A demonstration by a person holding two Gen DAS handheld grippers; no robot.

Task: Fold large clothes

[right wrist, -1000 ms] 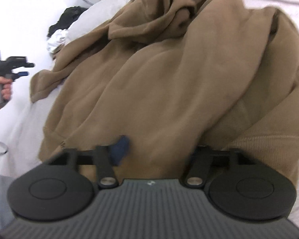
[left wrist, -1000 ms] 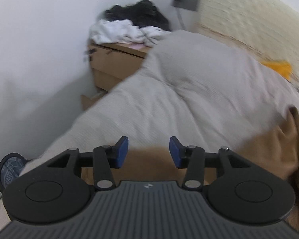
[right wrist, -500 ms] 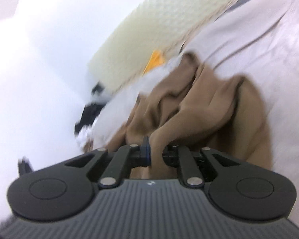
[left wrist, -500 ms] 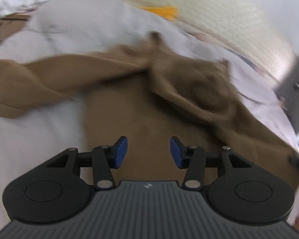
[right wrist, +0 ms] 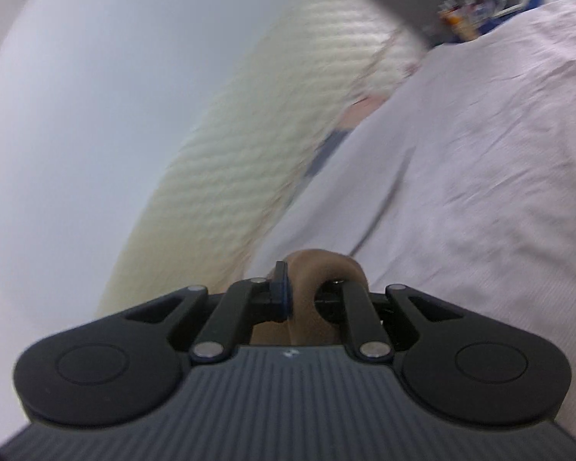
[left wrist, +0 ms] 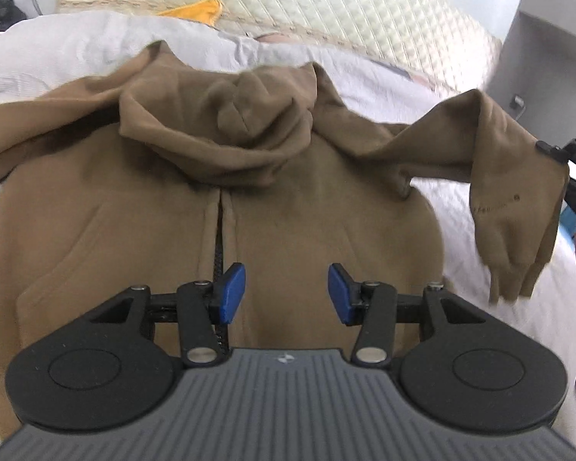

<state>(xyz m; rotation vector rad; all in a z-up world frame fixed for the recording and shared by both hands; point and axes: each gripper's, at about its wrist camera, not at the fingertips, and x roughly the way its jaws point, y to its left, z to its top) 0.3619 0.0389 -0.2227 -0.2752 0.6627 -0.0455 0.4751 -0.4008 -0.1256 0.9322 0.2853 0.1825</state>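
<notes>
With the right gripper (right wrist: 303, 299) clamped on the hoodie (left wrist: 288, 207) sleeve (left wrist: 510, 176) and the left gripper (left wrist: 287, 292) half open and empty, we should draw the sleeve straight across the body, keeping it taut.

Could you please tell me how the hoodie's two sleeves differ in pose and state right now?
The right sleeve is lifted off the bed, its cuff hanging; the left sleeve lies flat on the bed. The right sleeve is pinched in the shut right tool; no tool touches the left sleeve, and the left tool hangs open over the hoodie. Both sleeves are the same brown fabric.
</notes>
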